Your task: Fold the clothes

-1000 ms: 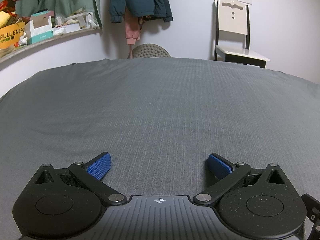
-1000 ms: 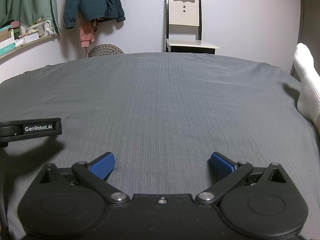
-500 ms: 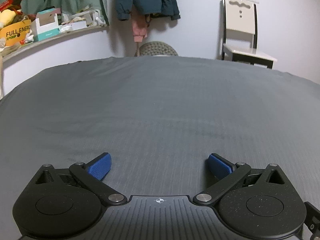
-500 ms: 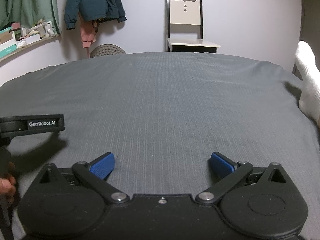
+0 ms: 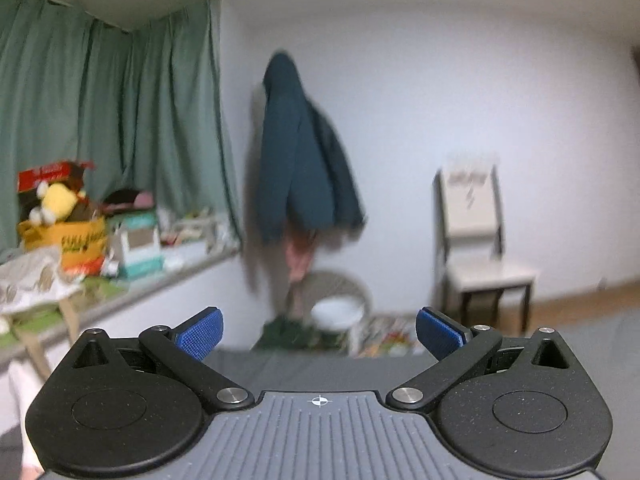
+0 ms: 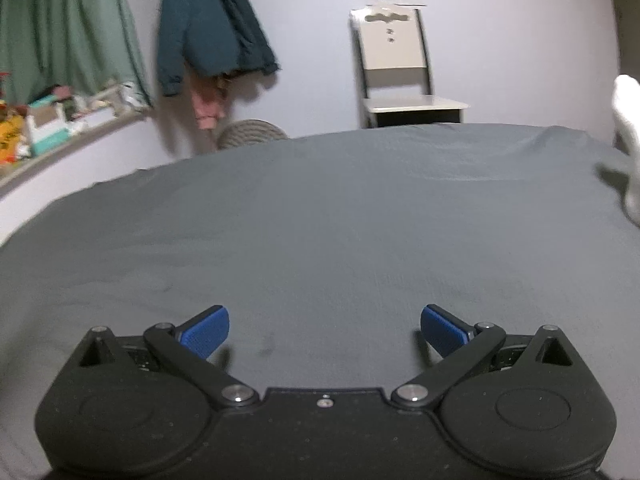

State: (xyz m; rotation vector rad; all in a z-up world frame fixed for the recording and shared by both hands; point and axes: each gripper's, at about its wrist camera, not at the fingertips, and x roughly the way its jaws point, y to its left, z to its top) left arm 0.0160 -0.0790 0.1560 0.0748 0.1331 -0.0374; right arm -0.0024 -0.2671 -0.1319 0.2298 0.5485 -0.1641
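Since a moment ago, I've tipped my left gripper (image 5: 318,330) up toward the wall; both grippers gape, empty. No garment lies on the grey bed (image 6: 320,220); my right gripper (image 6: 324,330) hovers low over it.

- The yellow box (image 5: 82,240) on the ledge in the left wrist view carries dark lettering, but it is too blurred to read.
- The red box (image 5: 50,174) above it has white marks, also unreadable.
- The left tongs' grey body has a small white crosshair sign (image 5: 319,401), with no letters.
- No text can be read in the right wrist view.
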